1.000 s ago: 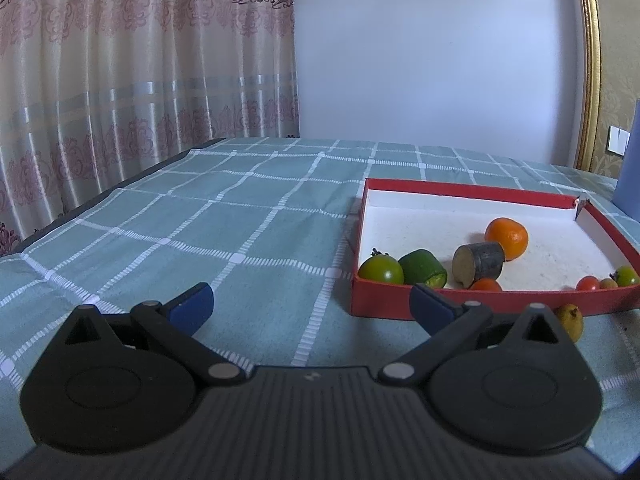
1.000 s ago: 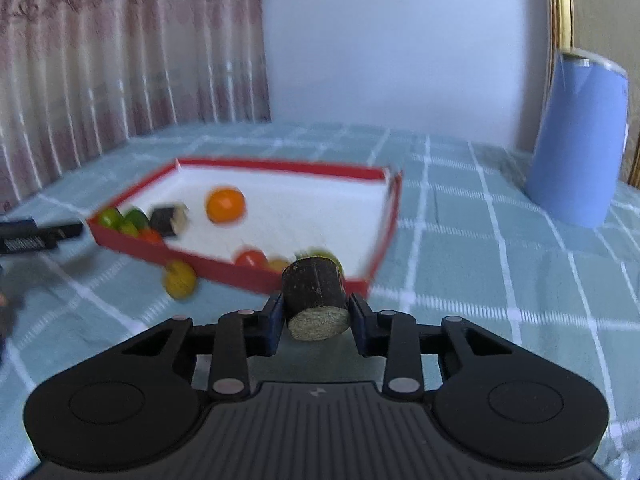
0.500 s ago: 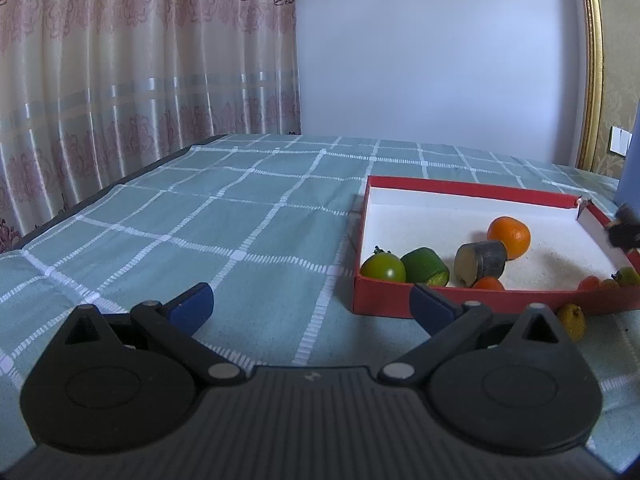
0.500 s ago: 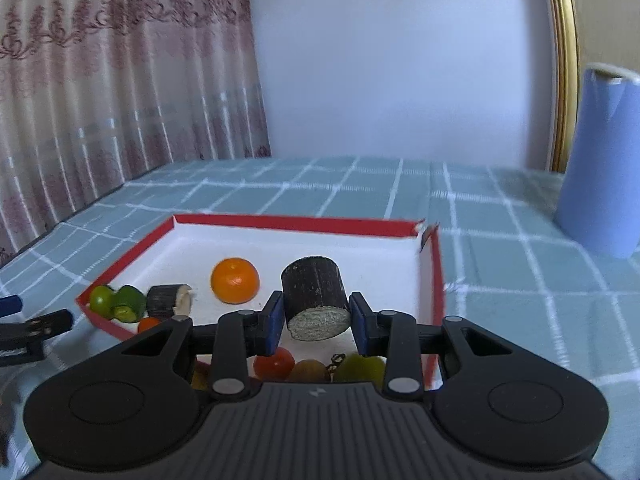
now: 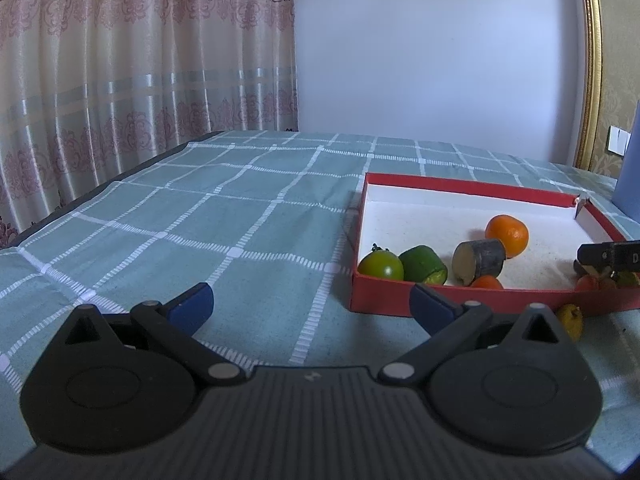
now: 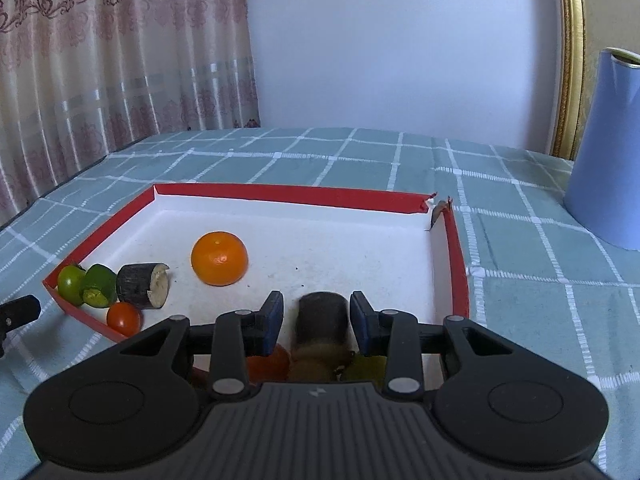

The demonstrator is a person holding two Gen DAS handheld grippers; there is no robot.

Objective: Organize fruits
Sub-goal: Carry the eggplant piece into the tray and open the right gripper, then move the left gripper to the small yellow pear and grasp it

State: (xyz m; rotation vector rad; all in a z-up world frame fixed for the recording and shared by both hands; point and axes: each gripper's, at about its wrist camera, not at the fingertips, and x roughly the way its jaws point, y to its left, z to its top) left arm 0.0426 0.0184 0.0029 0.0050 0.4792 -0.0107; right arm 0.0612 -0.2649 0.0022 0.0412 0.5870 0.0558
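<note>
A red-walled box (image 6: 288,194) with a white floor holds an orange (image 6: 219,258), a dark cut cylinder (image 6: 143,285), a green piece (image 6: 97,285), a green tomato (image 6: 70,283) and a red tomato (image 6: 124,318). My right gripper (image 6: 316,318) is open over the box's near edge; a second dark cylinder (image 6: 322,326), blurred, sits between its pads, apart from both. Small fruits lie under it. My left gripper (image 5: 310,306) is open and empty above the cloth, left of the box (image 5: 460,188). A yellow fruit (image 5: 570,316) lies outside the box.
A tall blue cylinder container (image 6: 608,168) stands on the checked green tablecloth (image 5: 224,220) to the right of the box. Curtains hang at the left, beyond the table edge. A white wall and gold frame are behind.
My right gripper moved over the box and opened, letting go of the dark cylinder, which now drops blurred between the pads. The left gripper stayed nearly still.
</note>
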